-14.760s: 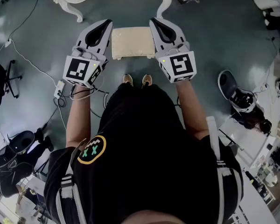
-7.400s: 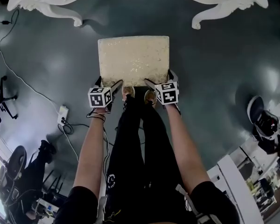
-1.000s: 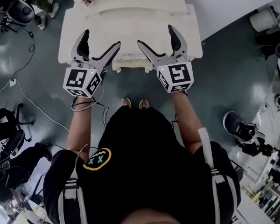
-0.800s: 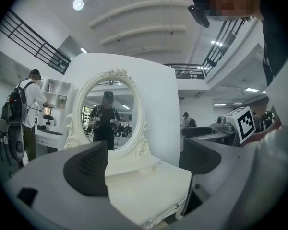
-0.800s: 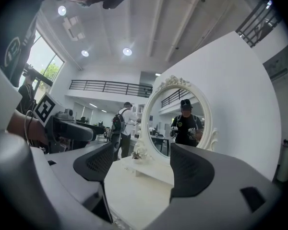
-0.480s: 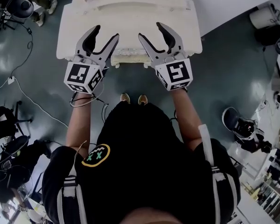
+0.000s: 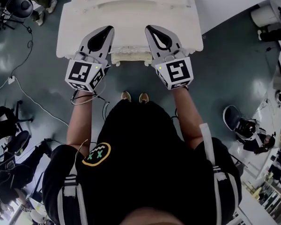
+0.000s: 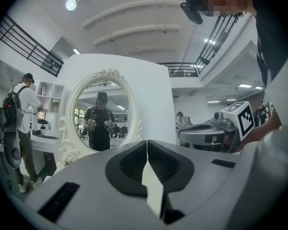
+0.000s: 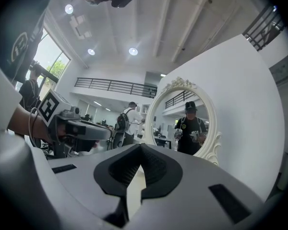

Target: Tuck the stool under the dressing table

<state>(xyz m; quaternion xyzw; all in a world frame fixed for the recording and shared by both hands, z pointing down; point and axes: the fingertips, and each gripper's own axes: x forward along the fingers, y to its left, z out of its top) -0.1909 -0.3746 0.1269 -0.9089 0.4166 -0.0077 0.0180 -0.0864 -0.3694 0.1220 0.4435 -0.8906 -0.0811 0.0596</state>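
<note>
Stool [image 7: 130, 57] is in under the dressing table [image 7: 65, 36]. Only its cream near edge pokes out past the tabletop, about mid-width.

Left gripper [image 7: 110, 28]: jaws have just been closing and the tips now meet, with nothing between them. Right gripper [image 7: 148, 28]: same, just closed and empty. Each gripper's own view confirms it: pads together, only white tabletop showing past them.

Both grippers are held level, side by side above the table's near edge, and point toward the far side. One sits on each side of the stool's visible strip. They are up in the air, clear of the stool (at mirror height, going by their cameras).

The oval mirror [image 8: 102, 113] has an ornate white frame and stands at the far side of the tabletop with a white panel behind it. It reflects the person holding both grippers.

The person stands just near of the table, shoes [image 7: 125, 96] close to the stool's exposed edge. The floor [image 7: 234, 55] is dark grey.

In the left gripper view, a second person with a backpack [image 8: 20, 110] stands off to the left of the table.
</note>
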